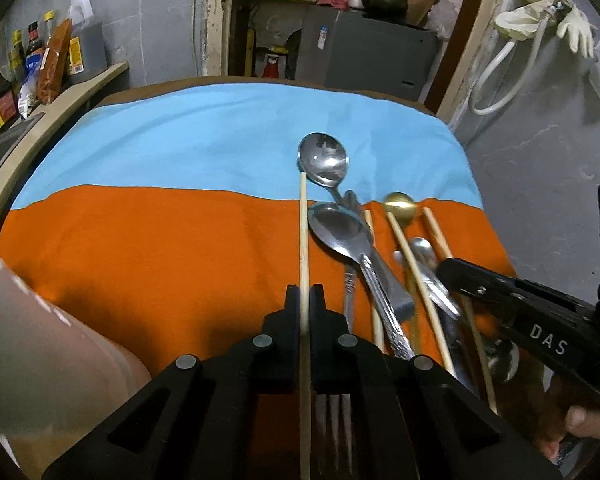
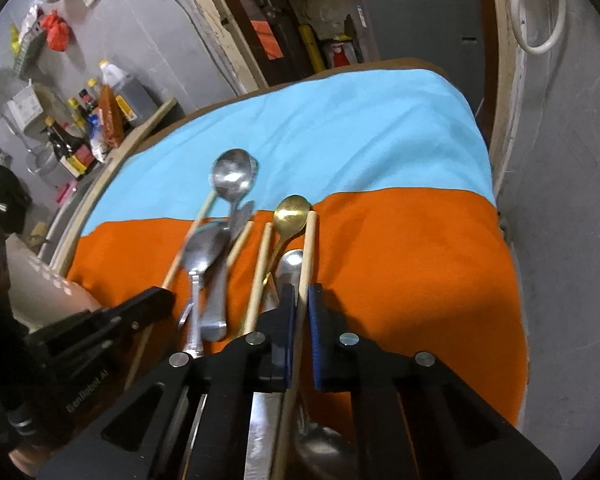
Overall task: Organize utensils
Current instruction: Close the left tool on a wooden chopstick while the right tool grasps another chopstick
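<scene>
A pile of utensils lies on the orange cloth (image 1: pixel 140 260): steel spoons (image 1: pixel 340 236), a gold spoon (image 1: pixel 399 205), a fork and several wooden chopsticks. My left gripper (image 1: pixel 305 294) is shut on one chopstick (image 1: pixel 303 232) that points away toward the blue cloth. In the right wrist view my right gripper (image 2: pixel 301 294) is shut on another chopstick (image 2: pixel 309 244) at the right edge of the pile, beside the gold spoon (image 2: pixel 291 210). The left gripper (image 2: pixel 156 300) also shows there at the left, and the right gripper (image 1: pixel 452 270) enters the left wrist view from the right.
A blue cloth (image 1: pixel 220 140) covers the far half of the table. A pale cup or container (image 1: pixel 40 340) stands at the near left. Sauce bottles (image 1: pixel 40 52) line a counter on the left. A wall with a hose (image 1: pixel 496 76) is at the right.
</scene>
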Action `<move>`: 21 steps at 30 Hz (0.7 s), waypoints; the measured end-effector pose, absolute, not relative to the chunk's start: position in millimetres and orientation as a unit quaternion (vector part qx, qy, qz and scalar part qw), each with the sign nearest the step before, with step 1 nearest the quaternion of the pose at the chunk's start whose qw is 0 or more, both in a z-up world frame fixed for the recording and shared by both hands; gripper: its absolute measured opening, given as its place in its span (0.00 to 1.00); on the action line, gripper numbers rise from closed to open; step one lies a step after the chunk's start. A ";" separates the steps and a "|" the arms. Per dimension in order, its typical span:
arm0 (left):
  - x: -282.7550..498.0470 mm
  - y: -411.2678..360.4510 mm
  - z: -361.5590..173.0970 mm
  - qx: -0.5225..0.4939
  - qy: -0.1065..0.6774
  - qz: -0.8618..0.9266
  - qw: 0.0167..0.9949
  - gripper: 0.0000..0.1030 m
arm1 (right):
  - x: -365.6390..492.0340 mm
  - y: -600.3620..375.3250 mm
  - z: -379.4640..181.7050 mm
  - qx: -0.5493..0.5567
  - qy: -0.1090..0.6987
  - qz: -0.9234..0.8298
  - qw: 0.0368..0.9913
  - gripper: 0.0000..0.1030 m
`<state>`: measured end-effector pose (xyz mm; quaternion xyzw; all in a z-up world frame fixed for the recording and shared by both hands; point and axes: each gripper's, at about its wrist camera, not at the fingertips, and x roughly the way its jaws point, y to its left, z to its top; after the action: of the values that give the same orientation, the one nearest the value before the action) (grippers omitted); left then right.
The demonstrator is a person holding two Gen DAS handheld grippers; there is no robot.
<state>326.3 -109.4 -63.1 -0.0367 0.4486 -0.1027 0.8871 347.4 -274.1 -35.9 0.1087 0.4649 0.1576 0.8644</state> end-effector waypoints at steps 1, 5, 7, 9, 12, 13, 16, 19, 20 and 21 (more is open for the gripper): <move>322.8 -109.4 -60.7 -0.037 0.443 -0.105 0.890 0.02 | 344.9 -274.5 -34.7 0.115 0.462 0.161 0.865 0.03; 306.1 -108.2 -49.4 -0.039 0.413 -0.119 0.902 0.02 | 328.8 -277.5 -24.4 0.136 0.429 0.184 0.874 0.03; 296.8 -105.1 -44.8 -0.051 0.401 -0.129 0.906 0.02 | 322.8 -278.6 -19.5 0.142 0.417 0.193 0.877 0.03; 288.6 -100.3 -40.7 -0.062 0.389 -0.140 0.908 0.02 | 315.1 -281.4 -15.0 0.155 0.400 0.204 0.880 0.03; 273.4 -90.7 -30.6 -0.079 0.363 -0.159 0.915 0.02 | 306.3 -281.4 -7.1 0.167 0.376 0.215 0.886 0.03; 268.8 -87.1 -26.3 -0.084 0.353 -0.164 0.917 0.02 | 303.6 -279.6 -3.6 0.170 0.368 0.219 0.888 0.03; 255.5 -72.5 -8.5 -0.106 0.327 -0.179 0.922 0.02 | 290.7 -272.2 11.6 0.176 0.330 0.238 0.896 0.03; 245.9 -54.9 14.8 -0.124 0.296 -0.186 0.929 0.02 | 277.8 -257.2 35.0 0.175 0.279 0.269 0.905 0.03; 242.4 -47.7 24.6 -0.128 0.283 -0.187 0.932 0.02 | 275.3 -250.8 43.3 0.178 0.261 0.280 0.907 0.03; 239.6 -39.4 33.3 -0.132 0.271 -0.186 0.935 0.02 | 272.2 -243.7 51.4 0.180 0.242 0.290 0.908 0.03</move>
<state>239.6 -39.4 33.3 -0.1320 0.2710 -0.1864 0.9351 272.2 -243.7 51.4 0.1803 0.2423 0.2897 0.9082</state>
